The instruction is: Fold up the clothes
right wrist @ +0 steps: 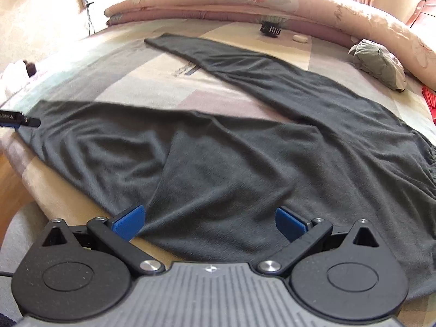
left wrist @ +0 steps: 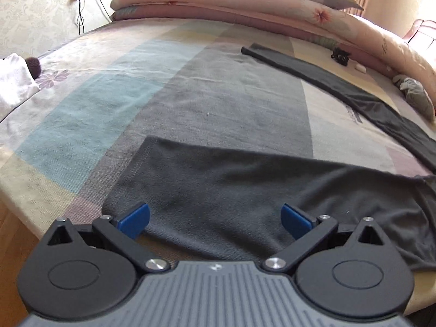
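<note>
Both claws, left claw and right claw, are held wide open and empty over the dark trousers spread on the bed, so the near leg's hem should be pinched evenly before folding.

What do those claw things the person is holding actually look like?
Both match. The left claw and right claw each have two blue flat fingertip pads on black hinged links with silver screws, two round black housings and a grey ribbed body between them. No cables, sleeves or hands show.

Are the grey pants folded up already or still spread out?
Spread out. The grey pants lie flat on the bed, both legs stretched apart in a V, with no part folded over.
</note>
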